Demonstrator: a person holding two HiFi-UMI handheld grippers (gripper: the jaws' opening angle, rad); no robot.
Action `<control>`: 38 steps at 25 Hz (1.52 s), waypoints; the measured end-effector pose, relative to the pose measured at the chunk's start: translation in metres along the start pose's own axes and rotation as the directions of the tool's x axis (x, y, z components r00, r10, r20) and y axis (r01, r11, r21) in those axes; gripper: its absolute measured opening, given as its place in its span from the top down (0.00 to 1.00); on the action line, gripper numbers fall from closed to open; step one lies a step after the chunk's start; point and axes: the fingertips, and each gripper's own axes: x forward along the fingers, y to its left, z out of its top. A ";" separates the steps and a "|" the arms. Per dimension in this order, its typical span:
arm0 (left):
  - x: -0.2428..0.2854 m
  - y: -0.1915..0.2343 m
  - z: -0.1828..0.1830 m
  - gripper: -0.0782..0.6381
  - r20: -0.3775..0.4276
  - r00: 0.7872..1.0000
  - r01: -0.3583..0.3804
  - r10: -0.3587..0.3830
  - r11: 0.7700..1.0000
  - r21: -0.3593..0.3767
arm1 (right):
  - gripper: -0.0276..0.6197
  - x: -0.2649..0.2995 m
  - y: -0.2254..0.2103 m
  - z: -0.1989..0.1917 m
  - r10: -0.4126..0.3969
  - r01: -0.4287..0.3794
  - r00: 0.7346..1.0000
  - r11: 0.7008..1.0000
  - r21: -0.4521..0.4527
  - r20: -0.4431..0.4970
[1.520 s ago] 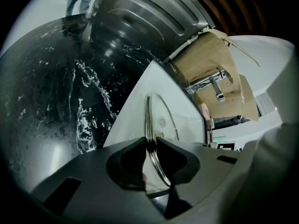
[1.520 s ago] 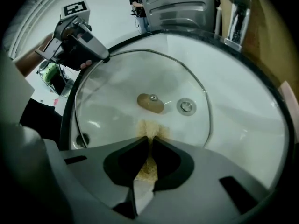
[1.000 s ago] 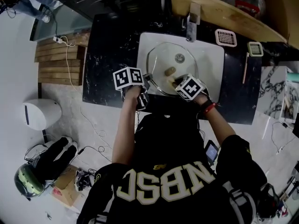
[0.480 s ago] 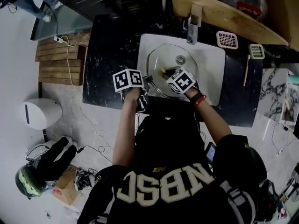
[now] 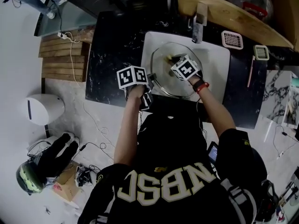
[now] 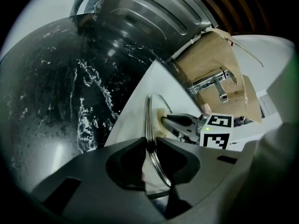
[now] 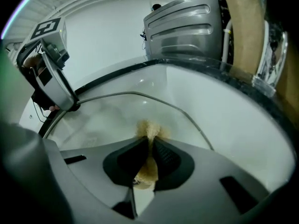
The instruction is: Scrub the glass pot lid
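Note:
The glass pot lid (image 5: 169, 81) lies tilted in the white sink (image 5: 216, 64). My left gripper (image 5: 148, 81) is shut on the lid's metal rim (image 6: 149, 117) at its near left edge. My right gripper (image 5: 174, 60) is shut on a tan scrub sponge (image 7: 149, 130) and presses it on the glass (image 7: 108, 116) near the lid's middle. In the left gripper view the right gripper (image 6: 183, 124) and its sponge (image 6: 160, 119) sit just behind the rim. In the right gripper view the left gripper (image 7: 55, 80) shows at the lid's left edge. The lid's knob is hidden.
A faucet (image 5: 202, 17) stands at the back of the sink. Black marble counter (image 5: 114, 50) surrounds it. A pink slotted tray (image 5: 232, 39) and a pale one (image 5: 261, 52) lie at the right. A steel appliance (image 7: 187, 27) stands behind. Cables and a helmet (image 5: 29, 177) lie on the floor.
My right gripper has carried the sponge from the lid's near right part away from me towards its middle. The left gripper has kept its hold on the rim.

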 end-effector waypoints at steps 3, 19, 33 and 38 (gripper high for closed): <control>0.001 0.000 0.000 0.78 0.000 1.000 -0.009 0.009 1.000 0.012 | 0.88 0.003 -0.016 -0.007 -0.027 0.027 1.000 1.000 0.010 -0.012; 0.001 0.000 0.000 0.78 -0.003 1.000 -0.004 0.004 1.000 0.004 | 0.88 -0.024 -0.063 -0.072 -0.139 0.149 0.976 0.988 0.046 -0.170; 0.001 0.000 -0.001 0.78 -0.010 1.000 -0.004 0.004 1.000 0.014 | 0.89 -0.061 -0.045 -0.119 -0.149 0.143 0.929 0.989 -0.044 -0.340; 0.001 0.000 0.000 0.78 -0.008 1.000 -0.004 0.004 1.000 0.017 | 0.89 -0.068 -0.023 -0.126 -0.076 0.080 0.934 0.997 -0.004 -0.348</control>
